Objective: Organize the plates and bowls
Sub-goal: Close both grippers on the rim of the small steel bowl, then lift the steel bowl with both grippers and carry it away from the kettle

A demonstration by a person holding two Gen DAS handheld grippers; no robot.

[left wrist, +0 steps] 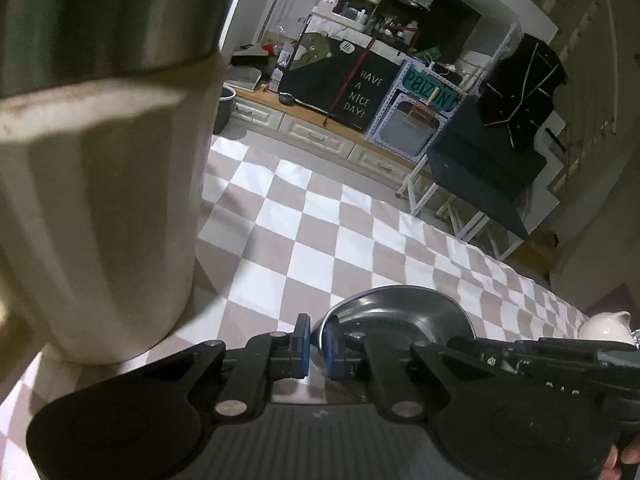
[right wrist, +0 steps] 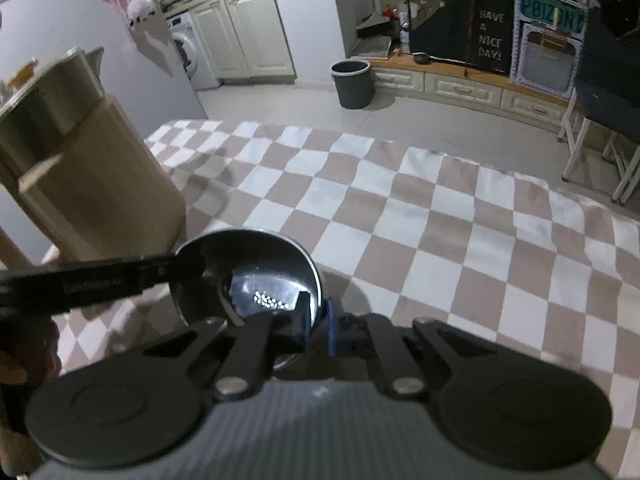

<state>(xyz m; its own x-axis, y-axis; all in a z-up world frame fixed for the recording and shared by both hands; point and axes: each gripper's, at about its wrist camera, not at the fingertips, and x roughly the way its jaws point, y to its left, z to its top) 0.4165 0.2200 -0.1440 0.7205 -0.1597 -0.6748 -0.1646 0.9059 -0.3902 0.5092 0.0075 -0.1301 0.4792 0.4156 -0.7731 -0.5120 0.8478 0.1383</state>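
Gripping the steel bowl (right wrist: 248, 276) from both sides, the two grippers sit low in their frames. The right gripper (right wrist: 318, 326) is pinched nearly closed on the bowl's near rim at lower centre, one finger inside and the blue pad (right wrist: 331, 330) outside. The left gripper (left wrist: 316, 342) is clamped just as narrowly on the rim at the bottom of its own view; in the right view it reaches in as a dark bar from the left edge. The bowl rests on a checked cloth (right wrist: 440, 216) over the table. A tall beige jug (right wrist: 80, 176) with a steel top stands just left of the bowl. Further back, a grey bin (right wrist: 353, 83) stands on the floor, upper centre.
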